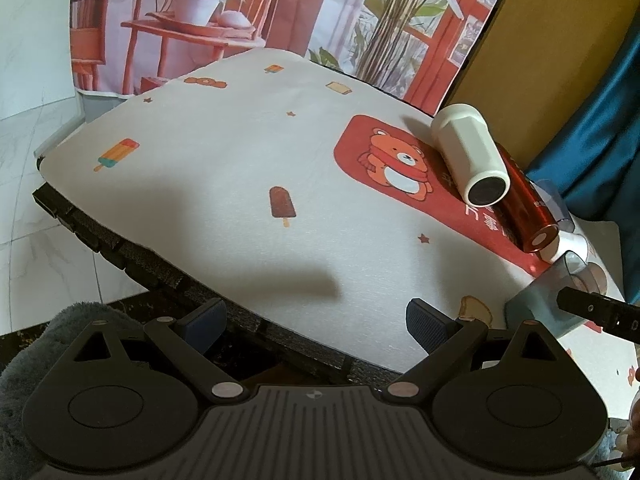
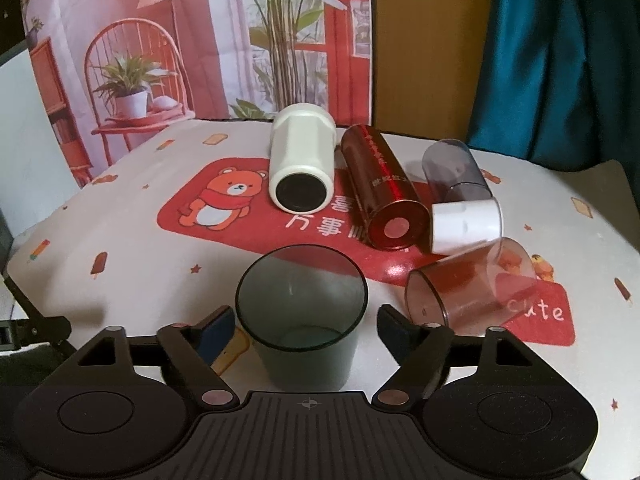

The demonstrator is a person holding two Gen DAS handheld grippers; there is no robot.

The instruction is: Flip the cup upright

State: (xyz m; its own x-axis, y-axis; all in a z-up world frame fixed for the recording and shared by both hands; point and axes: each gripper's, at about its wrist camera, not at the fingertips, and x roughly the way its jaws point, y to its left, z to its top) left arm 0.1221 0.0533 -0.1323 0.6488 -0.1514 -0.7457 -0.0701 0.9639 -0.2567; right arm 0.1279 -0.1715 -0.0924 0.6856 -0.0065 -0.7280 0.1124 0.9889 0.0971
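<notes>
Printed cloth covers the counter (image 2: pixel 120 240) to its near edge, where the grey cup (image 2: pixel 302 316) stands upright between the spread right tongs (image 2: pixel 306 330) — untouched, bottles behind — while the left tongs (image 1: pixel 316 322) gape empty over bare cloth.

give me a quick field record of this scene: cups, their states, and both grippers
upright cup: grey translucent tumbler, mouth up, between the right gripper fingers, not clamped
lying cups: white cup; red metallic cylinder; smoky clear tumbler; white-capped piece; pink clear tumbler
surface: bear-print tablecloth
right gripper: open
left gripper: open, empty, at the table's near edge
</notes>
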